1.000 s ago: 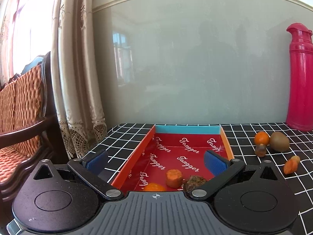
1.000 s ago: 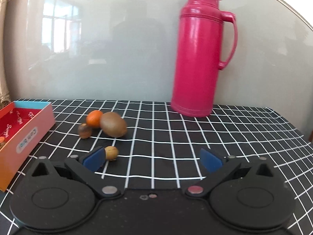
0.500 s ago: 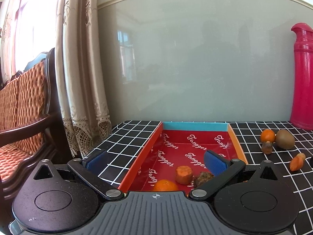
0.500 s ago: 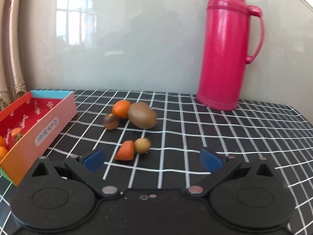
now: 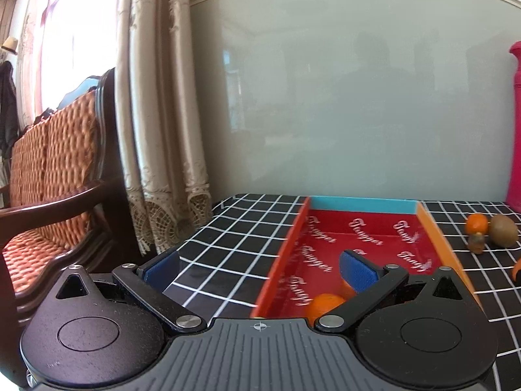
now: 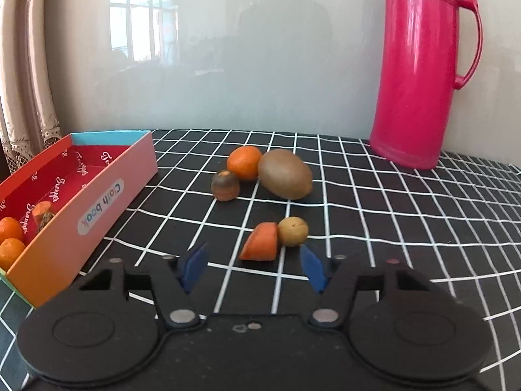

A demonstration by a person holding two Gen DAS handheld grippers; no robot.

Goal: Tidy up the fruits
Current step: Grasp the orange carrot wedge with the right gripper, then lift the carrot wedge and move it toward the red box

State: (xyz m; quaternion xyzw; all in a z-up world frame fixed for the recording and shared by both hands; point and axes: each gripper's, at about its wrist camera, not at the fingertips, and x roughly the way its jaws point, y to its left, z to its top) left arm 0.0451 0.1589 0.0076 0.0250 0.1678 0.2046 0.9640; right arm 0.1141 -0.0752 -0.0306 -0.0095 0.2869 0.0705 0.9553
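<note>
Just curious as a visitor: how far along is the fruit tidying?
Partly done. The box already holds some pieces, among them two oranges. The right gripper, its jaws just closing but empty, faces the carrot piece. Five pieces remain on the table, including the kiwi.

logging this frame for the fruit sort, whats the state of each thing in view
right gripper: jaws just been closing, partly open, nothing between them
left gripper: open, empty
box: open-topped, holds some fruit
carrot piece: on the cloth, touching the small yellow fruit
kiwi: on the cloth, against the tangerine
brown piece: on the cloth beside the tangerine
thermos: upright, lid on
</note>
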